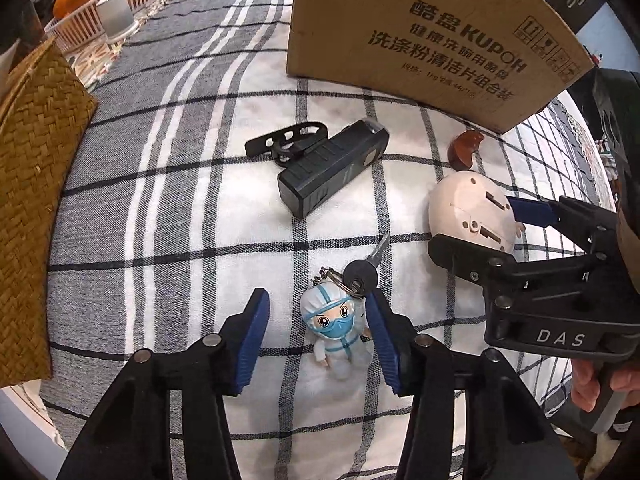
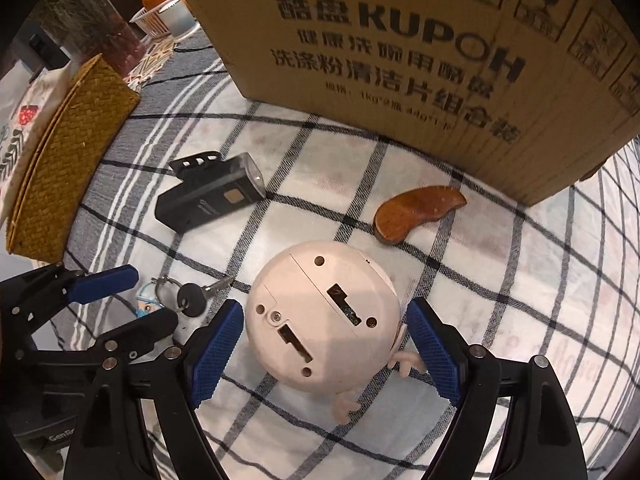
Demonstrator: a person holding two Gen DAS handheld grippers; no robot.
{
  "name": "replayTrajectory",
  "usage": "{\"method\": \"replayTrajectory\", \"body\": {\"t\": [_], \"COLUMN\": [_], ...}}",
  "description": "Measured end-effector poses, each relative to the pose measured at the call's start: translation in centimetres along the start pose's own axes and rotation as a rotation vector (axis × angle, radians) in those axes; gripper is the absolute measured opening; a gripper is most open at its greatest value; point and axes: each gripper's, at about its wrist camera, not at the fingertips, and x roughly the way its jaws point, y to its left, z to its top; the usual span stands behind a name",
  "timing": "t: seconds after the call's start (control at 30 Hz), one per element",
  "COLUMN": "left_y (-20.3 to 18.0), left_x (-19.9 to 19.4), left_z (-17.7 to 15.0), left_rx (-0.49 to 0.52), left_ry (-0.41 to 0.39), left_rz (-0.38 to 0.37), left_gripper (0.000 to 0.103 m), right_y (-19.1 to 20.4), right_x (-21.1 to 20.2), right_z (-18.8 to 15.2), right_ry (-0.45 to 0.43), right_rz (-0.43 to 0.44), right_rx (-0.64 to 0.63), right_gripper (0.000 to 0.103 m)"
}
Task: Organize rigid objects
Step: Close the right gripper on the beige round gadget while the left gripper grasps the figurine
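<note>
My left gripper (image 1: pixel 316 336) is open around a small masked doll keychain (image 1: pixel 338 330) with a black-headed key (image 1: pixel 362 274); the doll lies nearer the right finger. My right gripper (image 2: pixel 326 344) is open around a round pinkish toy (image 2: pixel 324 316) lying with its screwed base up; neither pad clearly touches it. The toy also shows in the left wrist view (image 1: pixel 470 210), with the right gripper (image 1: pixel 480 228) beside it. A black bike light (image 1: pixel 332 166) with its strap lies on the checked cloth; it also shows in the right wrist view (image 2: pixel 210 196). A brown wooden piece (image 2: pixel 420 208) lies past the toy.
A large cardboard box (image 1: pixel 420 36) stands at the back, close behind the objects. A woven straw basket (image 1: pixel 36 184) stands at the left. A white plastic basket with oranges (image 1: pixel 104 4) and a white cup sit at the far left corner.
</note>
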Motion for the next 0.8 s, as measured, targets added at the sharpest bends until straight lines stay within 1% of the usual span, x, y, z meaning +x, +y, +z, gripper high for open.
{"method": "replayTrajectory", "body": {"t": [0.13,0.17,0.23,0.27,0.33,0.47,0.57,0.8], "left_y": [-0.1,-0.1,-0.2,-0.2,-0.3,-0.3,-0.3,-0.5], "left_x": [0.1,0.2,0.1,0.2,0.2,0.0,-0.8,-3.1], "left_z": [-0.1,0.0,-0.1,-0.1,-0.1,-0.1,-0.2,0.2], "left_rx": [-0.004,-0.004,0.006,0.013,0.011,0.01,0.011,0.021], "left_ry": [-0.012,-0.013,-0.021,-0.019,-0.025,-0.037,-0.074,-0.18], "left_rz": [0.001,0.0,0.005,-0.004,-0.008,-0.007,0.003,0.031], "left_gripper": [0.045,0.043,0.034,0.028,0.027,0.027,0.027,0.027], "right_y": [0.0,0.0,-0.1,-0.1,-0.2,-0.1,-0.1,0.0], "right_x": [0.4,0.4,0.4,0.3,0.1,0.1,-0.1,-2.0], "right_z": [-0.1,-0.2,-0.2,-0.2,-0.3,-0.4,-0.5,-0.4], "right_ry": [0.005,0.003,-0.001,-0.004,-0.012,-0.014,-0.018,-0.075], "right_rz": [0.006,0.005,0.004,0.005,0.014,0.003,0.0,-0.012], "right_rx": [0.002,0.001,0.003,0.003,0.002,0.005,0.012,0.025], "right_gripper": [0.084,0.084,0.081,0.079,0.075,0.075,0.075,0.075]}}
